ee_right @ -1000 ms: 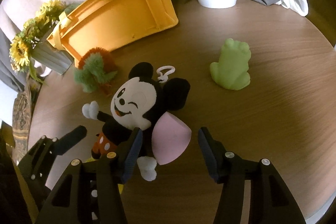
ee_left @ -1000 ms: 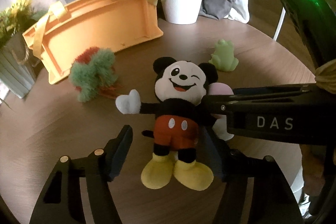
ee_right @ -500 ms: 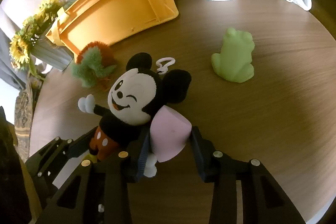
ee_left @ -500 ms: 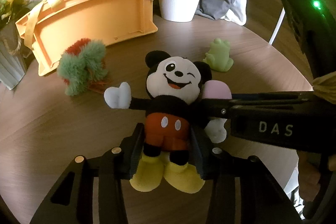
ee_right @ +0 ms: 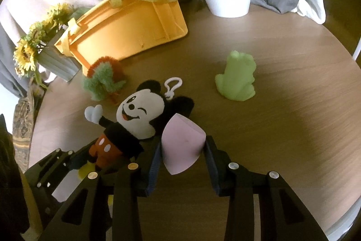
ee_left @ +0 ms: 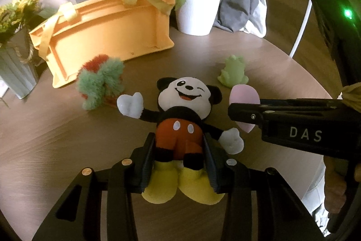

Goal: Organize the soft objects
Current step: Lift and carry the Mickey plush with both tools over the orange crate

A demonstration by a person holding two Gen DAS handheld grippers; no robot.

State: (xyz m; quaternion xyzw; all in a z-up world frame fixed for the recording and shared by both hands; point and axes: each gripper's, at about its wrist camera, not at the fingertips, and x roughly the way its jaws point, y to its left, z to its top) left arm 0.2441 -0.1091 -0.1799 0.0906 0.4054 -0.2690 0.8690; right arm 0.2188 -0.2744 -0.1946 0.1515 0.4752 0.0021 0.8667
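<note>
Left gripper (ee_left: 179, 148) pinches mouse plush (ee_left: 182, 114) — seemingly firmly.

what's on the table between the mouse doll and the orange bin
The fuzzy green-and-red toy lies between the mouse doll and the orange bin, clearest in the left wrist view.

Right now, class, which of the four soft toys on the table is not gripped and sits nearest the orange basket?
The fuzzy green-and-red toy, just in front of the basket; the frog sits farther off.
</note>
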